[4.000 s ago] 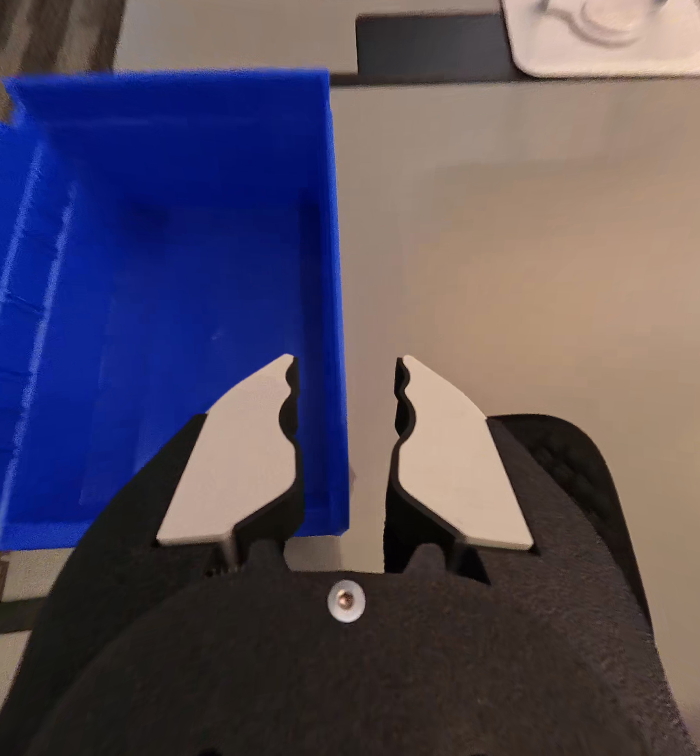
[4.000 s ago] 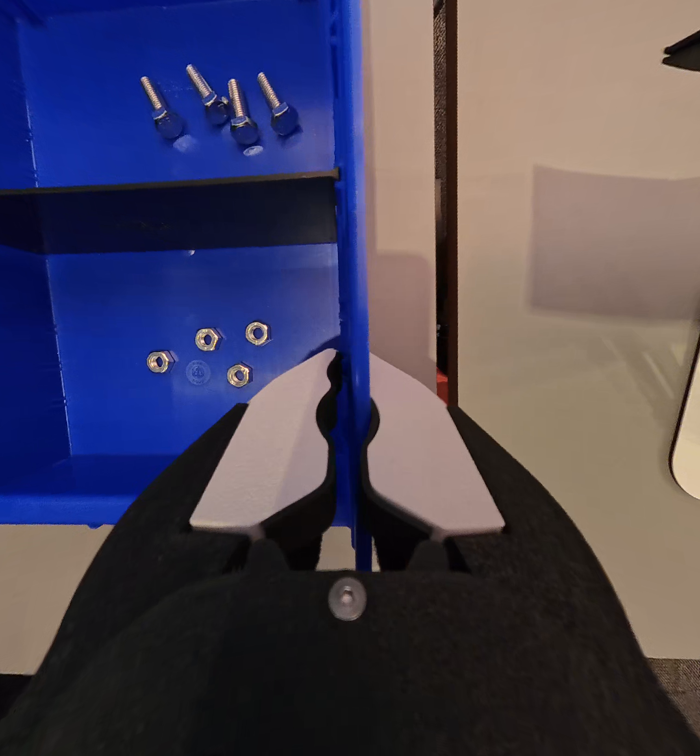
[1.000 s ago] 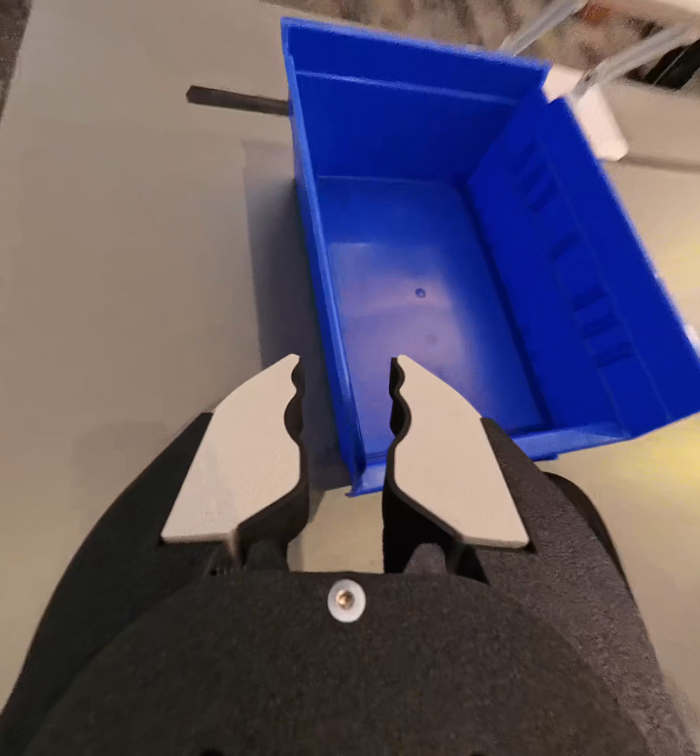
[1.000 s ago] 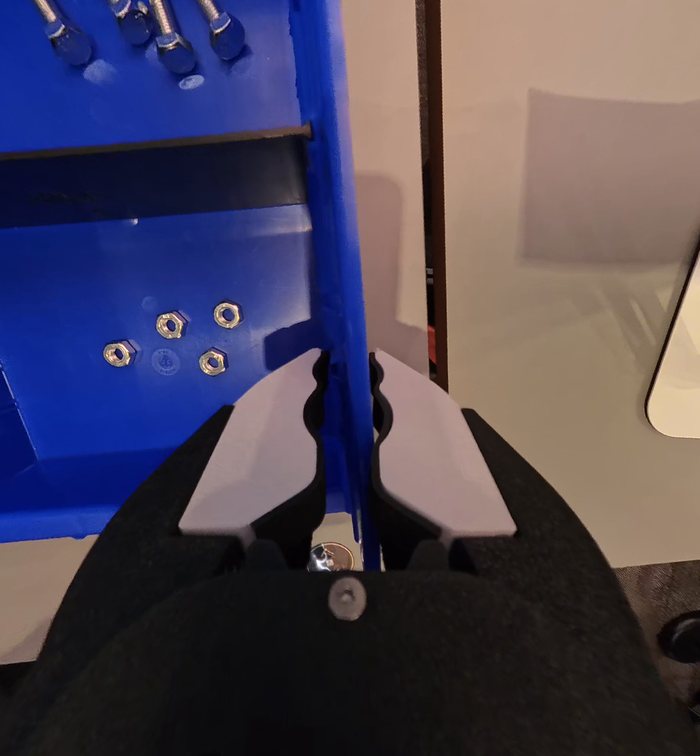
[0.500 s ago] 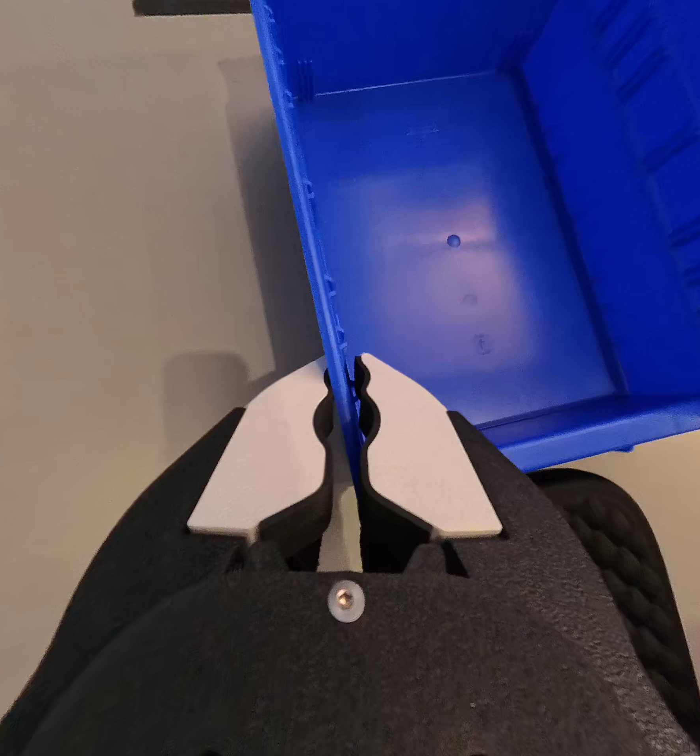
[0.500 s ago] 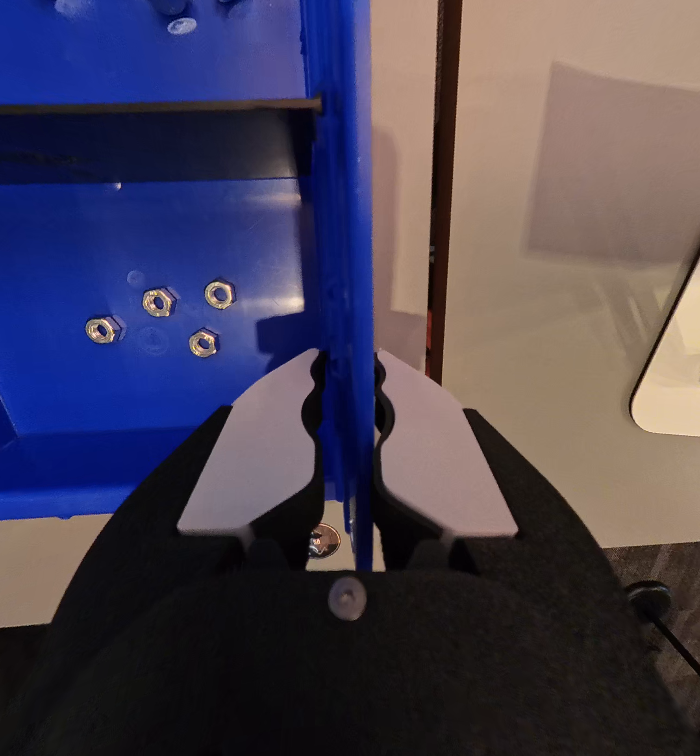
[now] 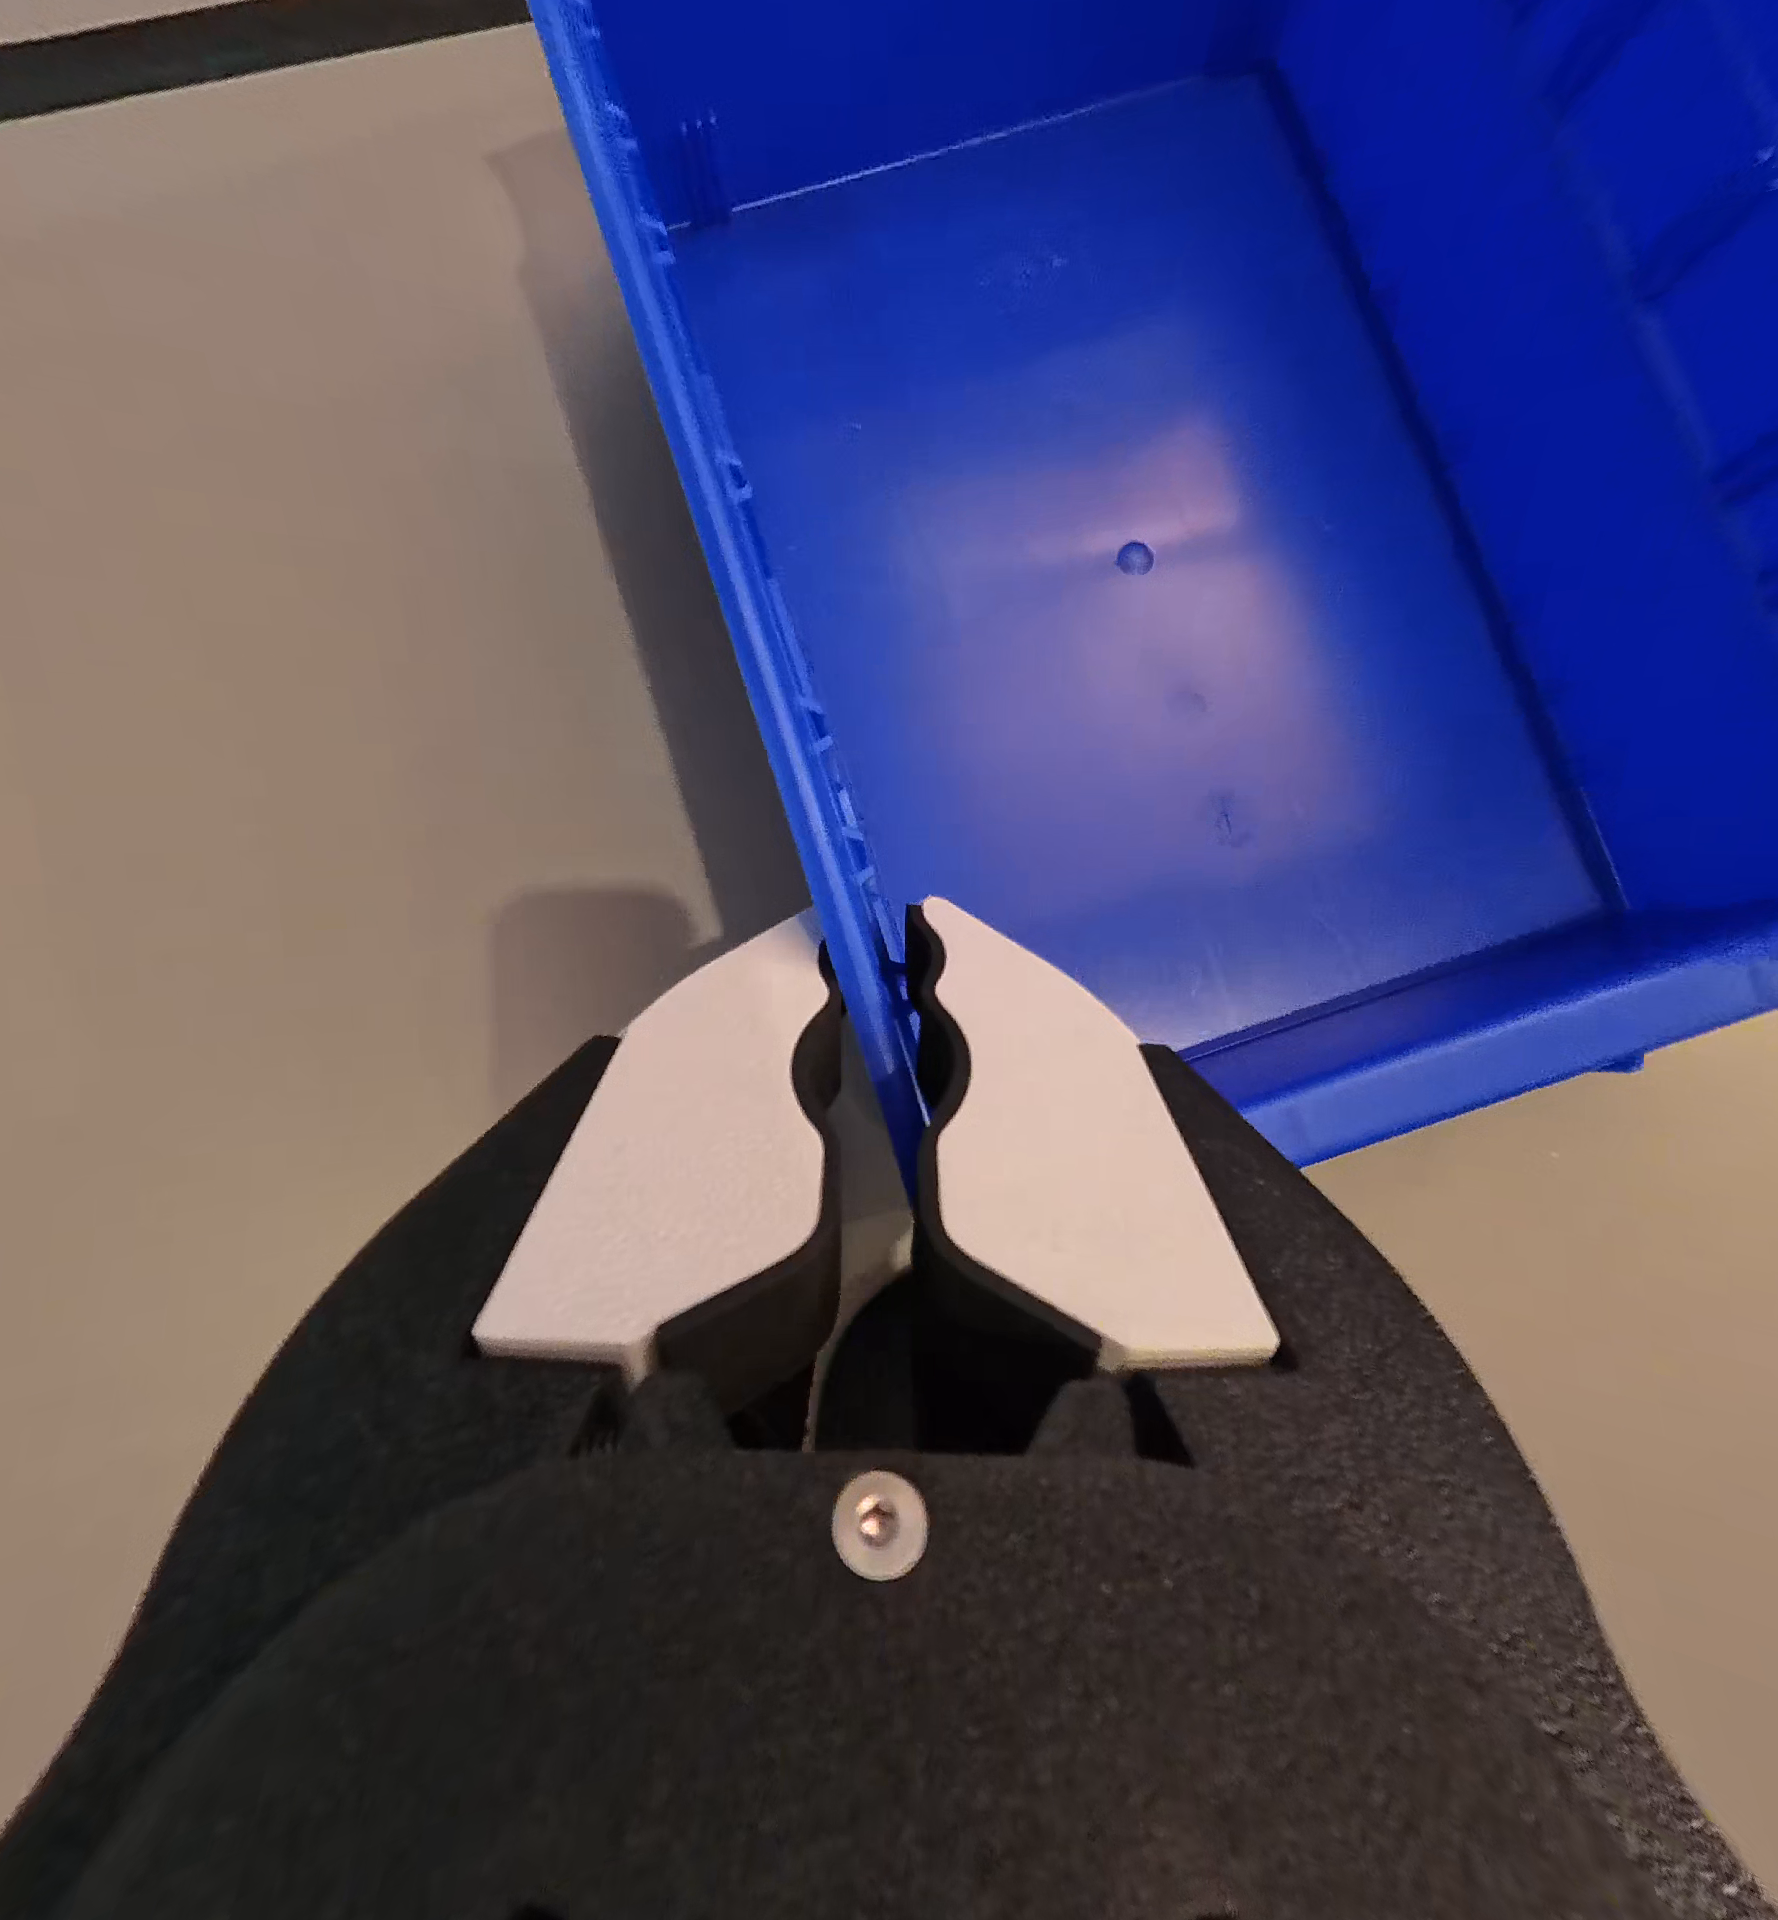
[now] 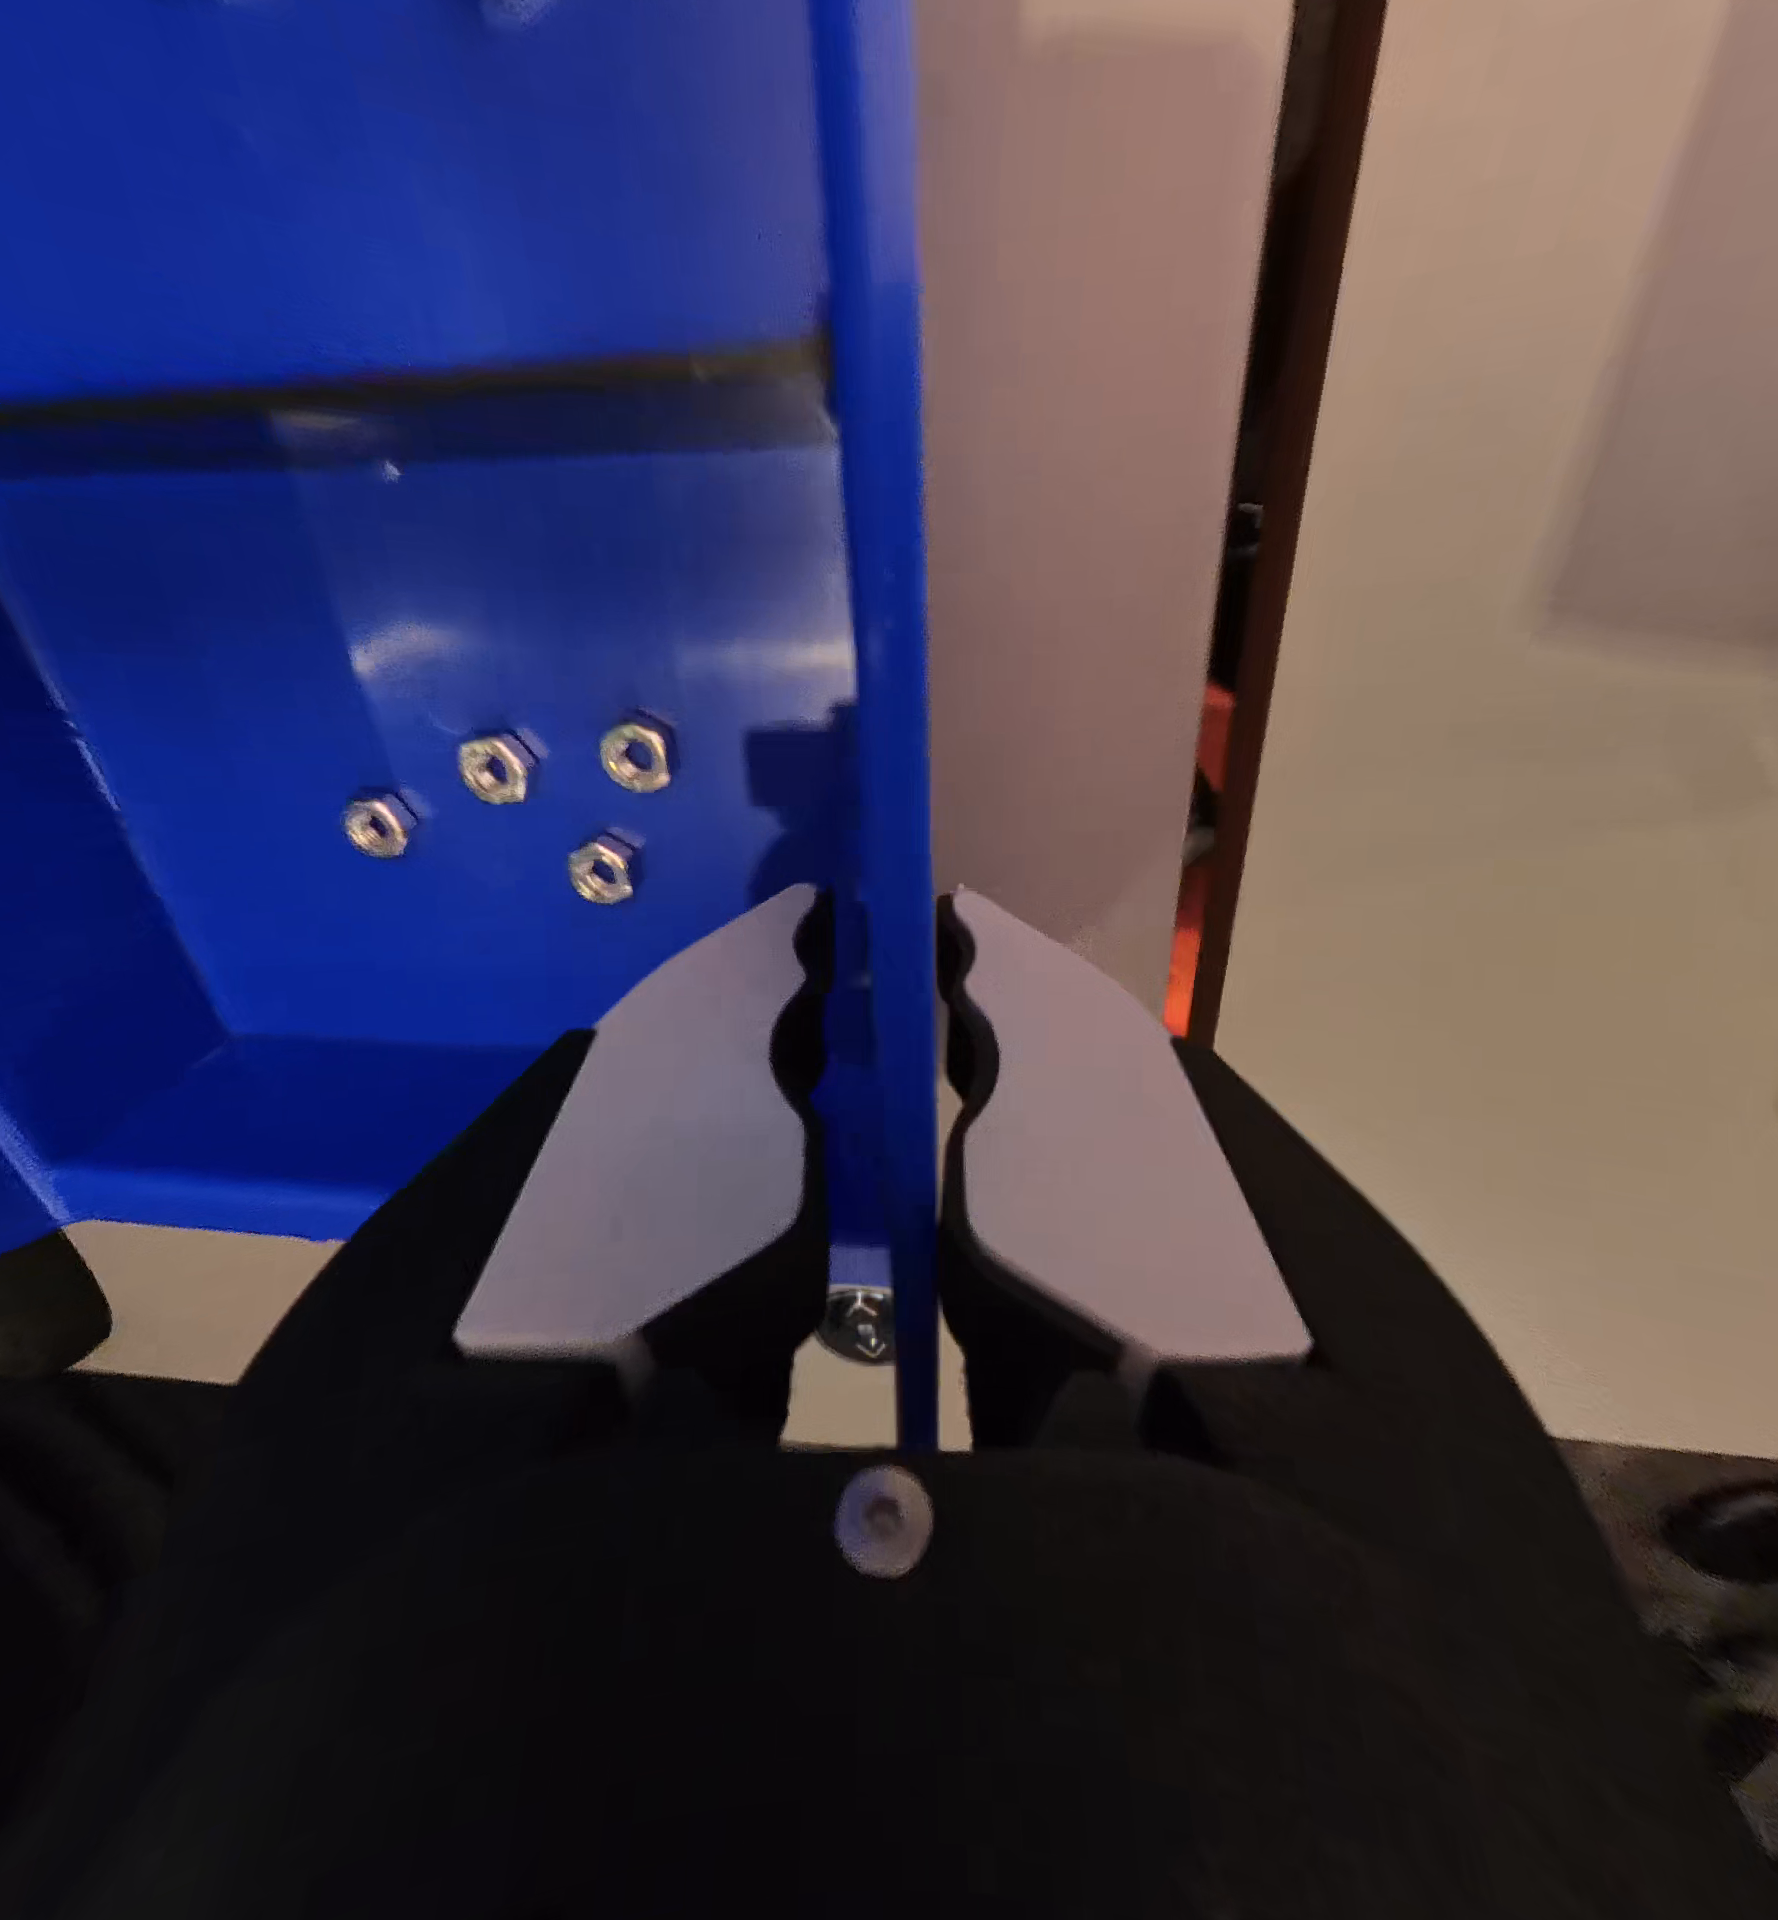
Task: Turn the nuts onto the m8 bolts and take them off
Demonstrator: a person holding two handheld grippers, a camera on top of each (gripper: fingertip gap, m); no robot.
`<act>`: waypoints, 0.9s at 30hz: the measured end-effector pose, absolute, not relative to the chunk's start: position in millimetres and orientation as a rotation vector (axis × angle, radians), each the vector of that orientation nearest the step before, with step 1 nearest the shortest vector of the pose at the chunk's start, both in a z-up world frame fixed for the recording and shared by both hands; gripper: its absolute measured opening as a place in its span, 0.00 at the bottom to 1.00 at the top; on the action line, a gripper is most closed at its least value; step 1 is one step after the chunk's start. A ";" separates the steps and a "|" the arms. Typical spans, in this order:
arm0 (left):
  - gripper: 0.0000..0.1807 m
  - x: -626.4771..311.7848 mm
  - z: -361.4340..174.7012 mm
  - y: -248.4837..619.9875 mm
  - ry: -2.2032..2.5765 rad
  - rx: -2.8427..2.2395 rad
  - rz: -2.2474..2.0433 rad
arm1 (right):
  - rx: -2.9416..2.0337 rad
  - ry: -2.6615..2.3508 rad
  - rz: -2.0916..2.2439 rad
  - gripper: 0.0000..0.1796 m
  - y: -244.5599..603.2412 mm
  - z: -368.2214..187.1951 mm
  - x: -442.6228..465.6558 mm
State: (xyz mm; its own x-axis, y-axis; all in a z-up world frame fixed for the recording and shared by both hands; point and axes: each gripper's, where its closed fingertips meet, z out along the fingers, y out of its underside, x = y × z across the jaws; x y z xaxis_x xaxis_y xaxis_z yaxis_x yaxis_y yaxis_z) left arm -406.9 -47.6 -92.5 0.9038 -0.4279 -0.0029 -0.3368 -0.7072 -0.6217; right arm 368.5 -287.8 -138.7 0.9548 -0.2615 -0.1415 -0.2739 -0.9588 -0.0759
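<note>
**A:** Where are the nuts sitting?

**B:** Four small shiny six-sided metal nuts (image 8: 511,795) are lying flat on the floor of the blue plastic bin with a dark divider (image 8: 869,520). They are in the near part of it. The bolts should be in the part past the divider (image 8: 376,400), but they are almost cut off at the top edge, so I cannot really see them.

**A:** What is the right gripper (image 8: 883,904) doing?

**B:** It is pinching the right side wall of that bin, one finger inside and one outside. The gap is narrow and filled by the wall.

**A:** Which way are the nuts lying from it?

**B:** To the left and a little ahead of the inside finger (image 8: 677,1122), near it. I think this gripper is the closer one, so it would have to let go and reach left and down.

**A:** And the left gripper (image 7: 869,920)?

**B:** It is squeezing the left wall of a second blue plastic bin with nothing in it (image 7: 760,582). That bin is stretching away ahead and to the right.

**A:** What is underneath?

**B:** Both bins are sitting on a pale beige table (image 7: 241,520). A dark gap (image 8: 1290,520) is running beside the first bin.
</note>
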 end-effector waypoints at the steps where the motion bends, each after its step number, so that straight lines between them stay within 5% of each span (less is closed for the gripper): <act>1: 0.05 -399.7 -92.6 -49.3 0.555 -2.418 -0.191 | -3.003 0.398 0.166 0.11 -283.4 -136.2 371.6; 13: 0.10 -329.3 -82.8 -77.5 0.606 -2.342 -0.386 | -2.990 0.516 0.233 0.03 -265.7 -142.5 373.9; 27: 0.14 -395.5 -6.4 -122.7 0.490 -2.119 -0.390 | -2.992 0.548 0.190 0.03 -275.8 -127.4 368.6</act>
